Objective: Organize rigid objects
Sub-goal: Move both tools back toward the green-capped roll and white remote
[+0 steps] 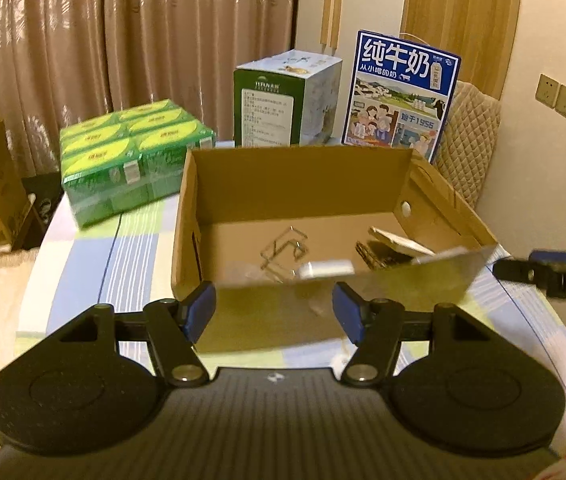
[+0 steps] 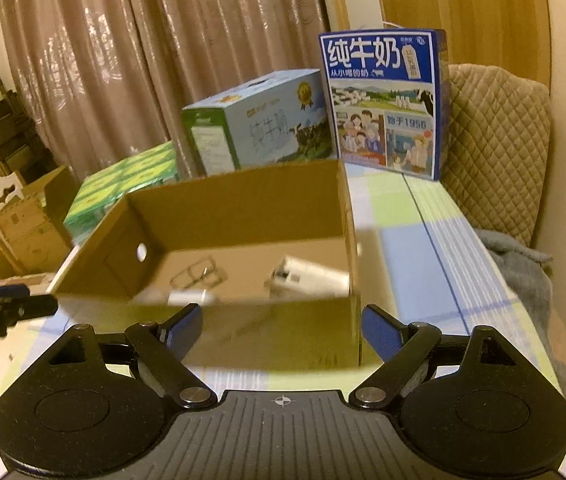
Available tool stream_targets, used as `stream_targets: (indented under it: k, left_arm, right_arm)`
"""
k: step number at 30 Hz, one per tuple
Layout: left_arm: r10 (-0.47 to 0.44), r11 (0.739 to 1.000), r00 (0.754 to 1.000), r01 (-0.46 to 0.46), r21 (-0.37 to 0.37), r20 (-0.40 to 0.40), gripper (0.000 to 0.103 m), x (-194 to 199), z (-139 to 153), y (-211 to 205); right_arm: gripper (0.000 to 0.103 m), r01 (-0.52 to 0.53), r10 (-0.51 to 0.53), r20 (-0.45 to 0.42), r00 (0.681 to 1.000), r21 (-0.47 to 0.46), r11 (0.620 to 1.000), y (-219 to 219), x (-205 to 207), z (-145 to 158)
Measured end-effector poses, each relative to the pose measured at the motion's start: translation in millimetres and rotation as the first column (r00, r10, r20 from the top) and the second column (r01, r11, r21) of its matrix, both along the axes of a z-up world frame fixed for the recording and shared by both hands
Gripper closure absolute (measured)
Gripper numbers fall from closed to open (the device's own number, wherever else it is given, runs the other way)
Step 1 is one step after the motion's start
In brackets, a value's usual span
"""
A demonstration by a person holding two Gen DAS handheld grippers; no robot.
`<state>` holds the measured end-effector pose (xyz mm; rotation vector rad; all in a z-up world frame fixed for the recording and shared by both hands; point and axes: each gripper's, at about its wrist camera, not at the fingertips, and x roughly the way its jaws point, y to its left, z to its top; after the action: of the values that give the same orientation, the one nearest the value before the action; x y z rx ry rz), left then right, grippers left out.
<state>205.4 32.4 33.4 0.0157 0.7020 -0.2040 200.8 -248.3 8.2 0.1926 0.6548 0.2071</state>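
Cardboard box, open-topped, fills the centre of our left wrist view on a checked cloth. Inside on its floor we see a clear wire-edged item at the middle, a white cylinder near the front wall, and a blurred flat piece at right. Our left gripper, at lower centre, has its blue pads spread wide with nothing between them. Our right gripper pokes in at the right edge. A green multipack sits upper left, a blue milk carton upper right.

In our right wrist view, the box again sits at centre, a white tube inside at right. Our right gripper is wide apart and empty.
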Motion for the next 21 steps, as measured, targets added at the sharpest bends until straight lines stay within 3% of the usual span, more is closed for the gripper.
stream_targets:
  k: [11,21]
  left_arm:
    - [0.044,0.998,0.998,-0.045,-0.033,-0.041,0.043,-73,-23,-2]
    - [0.032,0.998,0.996,-0.036,-0.054,-0.082,0.043,-112,-39,-21]
  right_arm:
    - [0.019,0.008,-0.006,-0.085,0.996,0.016,1.000,-7,-91,-40]
    - [0.019,0.013,-0.011,-0.086,0.996,0.017,1.000,-17,-137,-44]
